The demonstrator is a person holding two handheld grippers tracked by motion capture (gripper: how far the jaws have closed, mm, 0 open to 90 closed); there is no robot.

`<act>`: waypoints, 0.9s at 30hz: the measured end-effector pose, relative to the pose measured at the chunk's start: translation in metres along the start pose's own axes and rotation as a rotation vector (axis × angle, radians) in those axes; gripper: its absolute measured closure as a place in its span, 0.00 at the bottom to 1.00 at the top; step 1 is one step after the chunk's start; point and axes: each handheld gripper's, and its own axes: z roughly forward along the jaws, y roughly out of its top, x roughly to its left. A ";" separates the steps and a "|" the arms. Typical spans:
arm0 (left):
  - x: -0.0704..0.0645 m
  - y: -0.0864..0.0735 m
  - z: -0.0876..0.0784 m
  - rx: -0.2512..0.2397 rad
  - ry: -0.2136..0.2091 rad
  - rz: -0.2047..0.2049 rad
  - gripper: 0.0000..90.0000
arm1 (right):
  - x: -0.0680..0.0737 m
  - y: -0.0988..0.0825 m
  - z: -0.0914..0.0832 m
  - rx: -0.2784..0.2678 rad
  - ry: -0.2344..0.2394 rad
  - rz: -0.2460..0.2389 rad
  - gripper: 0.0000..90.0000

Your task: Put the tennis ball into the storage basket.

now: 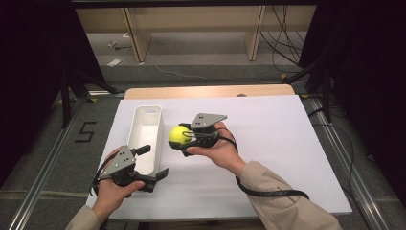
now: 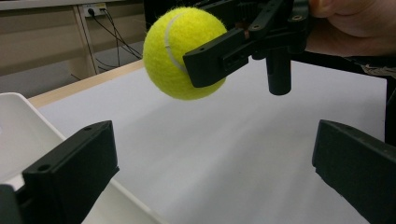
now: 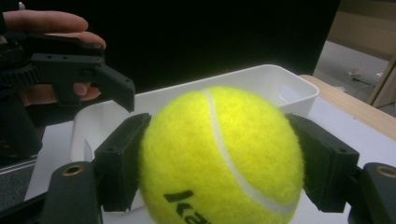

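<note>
The right gripper's fingers clamp the ball above the table, just beside the bin. The left gripper gapes wide, empty, at the bin's near end.

Both forearms enter at the bottom of the high view in beige sleeves. The left gripper and right gripper are matte black, each topped by a grey three-cornered plate with dark screw heads. A black ribbed cable trails across the right sleeve.
</note>
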 end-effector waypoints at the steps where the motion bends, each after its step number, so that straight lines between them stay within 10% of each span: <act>1: 0.000 0.000 0.000 0.000 -0.001 0.000 0.00 | 0.000 0.000 0.000 -0.002 -0.001 0.001 0.29; 27: 0.000 0.000 0.000 -0.001 0.002 -0.003 0.00 | -0.002 0.010 0.007 -0.024 0.004 -0.001 0.29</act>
